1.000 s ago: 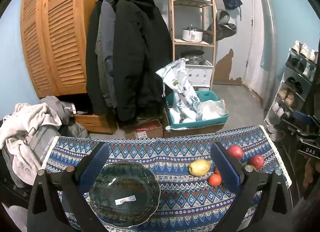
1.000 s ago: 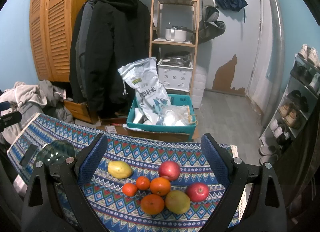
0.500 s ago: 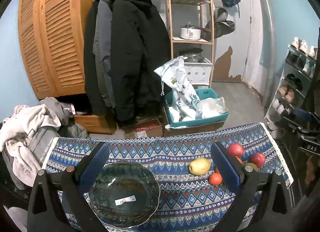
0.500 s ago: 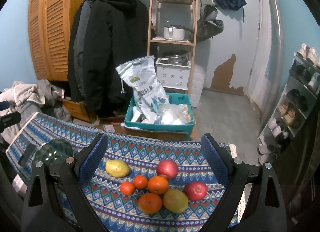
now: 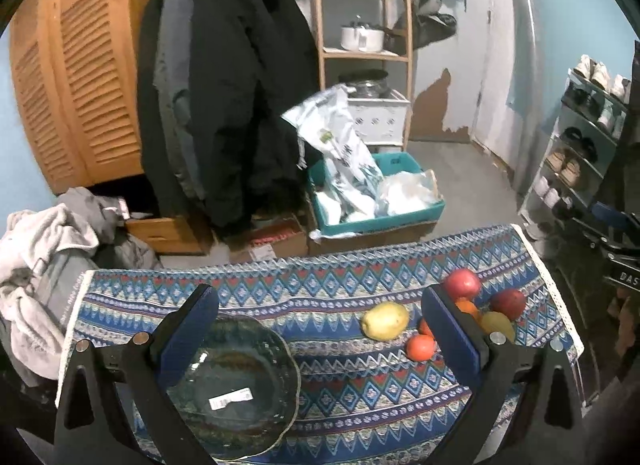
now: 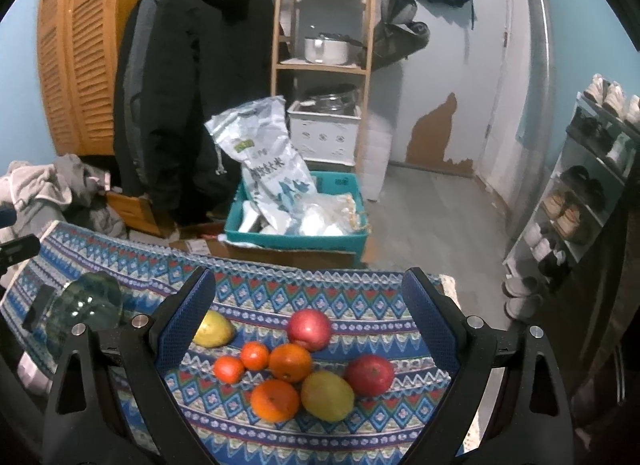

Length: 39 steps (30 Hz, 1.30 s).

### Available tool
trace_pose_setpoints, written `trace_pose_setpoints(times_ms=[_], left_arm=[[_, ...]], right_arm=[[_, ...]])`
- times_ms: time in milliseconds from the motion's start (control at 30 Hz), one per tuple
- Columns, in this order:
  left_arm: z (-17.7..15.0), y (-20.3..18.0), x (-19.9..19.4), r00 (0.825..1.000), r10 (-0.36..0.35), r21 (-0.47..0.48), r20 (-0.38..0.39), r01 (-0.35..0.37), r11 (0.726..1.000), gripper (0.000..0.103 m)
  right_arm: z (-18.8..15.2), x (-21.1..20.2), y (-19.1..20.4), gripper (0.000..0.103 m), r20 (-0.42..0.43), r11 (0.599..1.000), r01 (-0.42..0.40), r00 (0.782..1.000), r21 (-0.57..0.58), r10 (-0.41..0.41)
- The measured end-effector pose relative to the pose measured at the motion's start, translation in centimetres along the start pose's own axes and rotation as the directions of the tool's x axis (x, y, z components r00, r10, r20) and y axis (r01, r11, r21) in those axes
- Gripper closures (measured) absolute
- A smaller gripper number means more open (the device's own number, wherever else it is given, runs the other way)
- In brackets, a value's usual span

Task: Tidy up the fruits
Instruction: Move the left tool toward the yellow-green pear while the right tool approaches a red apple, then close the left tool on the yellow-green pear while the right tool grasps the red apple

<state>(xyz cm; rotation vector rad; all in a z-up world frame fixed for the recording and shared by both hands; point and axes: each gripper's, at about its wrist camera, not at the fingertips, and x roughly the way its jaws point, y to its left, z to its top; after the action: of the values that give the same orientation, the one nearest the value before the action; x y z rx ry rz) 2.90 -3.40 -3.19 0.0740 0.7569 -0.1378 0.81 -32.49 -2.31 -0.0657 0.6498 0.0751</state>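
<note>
A dark glass bowl (image 5: pixel 236 385) with a white sticker sits on the patterned cloth (image 5: pixel 320 289), between the open, empty jaws of my left gripper (image 5: pixel 318 305). To its right lie a yellow pear (image 5: pixel 385 321), a small orange (image 5: pixel 420 347) and two red apples (image 5: pixel 462 283). My right gripper (image 6: pixel 308 289) is open and empty above the fruit cluster: two red apples (image 6: pixel 309 329), several oranges (image 6: pixel 290 362), a yellow-green fruit (image 6: pixel 327 395) and the pear (image 6: pixel 213 329) behind its left finger. The bowl (image 6: pixel 90 299) stands at far left.
The cloth-covered table ends at a far edge (image 6: pixel 320 269); beyond it on the floor stand a teal crate (image 6: pixel 296 237) with bags, cardboard boxes, hanging coats and a wooden shelf. A shoe rack (image 6: pixel 592 193) is at right. A clothes pile (image 5: pixel 44 249) lies left.
Both grippers have drifted slightly; the scene shifts a little in each view. The fruit and bowl have not moved. Both grippers stay open.
</note>
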Motion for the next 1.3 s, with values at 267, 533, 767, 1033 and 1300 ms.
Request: trace_pose_setpoints(times_ms=[267, 533, 767, 1033, 1300], left_arm=[[0.6, -1.9, 3.5, 0.994, -0.067, 0.014, -0.089, 0.068, 0.998, 0.001], [1.2, -3.7, 6.7, 0.984, -0.081, 0.062, -0.160, 0.091, 0.994, 0.001], [2.0, -4.5, 10.4, 0.971, -0.108, 0.058, -0.215, 0.123, 0.991, 0.001], [-0.6, -6.4, 16.2, 0.940, -0.096, 0.111, -0.328, 0.139, 0.984, 0.001], [-3.3, -7.4, 21.2, 0.911, -0.067, 0.164, -0.408, 0.145, 0.976, 0.001]], right_arm=[[-1.2, 3.2, -2.8, 0.011, -0.095, 0.999, 0.043, 0.995, 0.012, -0.042], [-2.4, 6.8, -5.6, 0.011, -0.182, 0.998, 0.051, 0.982, 0.048, -0.042], [-4.0, 10.3, -7.4, 0.011, -0.284, 0.995, 0.056, 0.958, 0.083, -0.030], [-6.7, 14.1, -9.0, 0.011, -0.398, 0.993, 0.080, 0.916, 0.090, -0.037], [-9.9, 17.1, -9.9, 0.011, -0.505, 0.992, 0.085, 0.863, 0.099, -0.024]])
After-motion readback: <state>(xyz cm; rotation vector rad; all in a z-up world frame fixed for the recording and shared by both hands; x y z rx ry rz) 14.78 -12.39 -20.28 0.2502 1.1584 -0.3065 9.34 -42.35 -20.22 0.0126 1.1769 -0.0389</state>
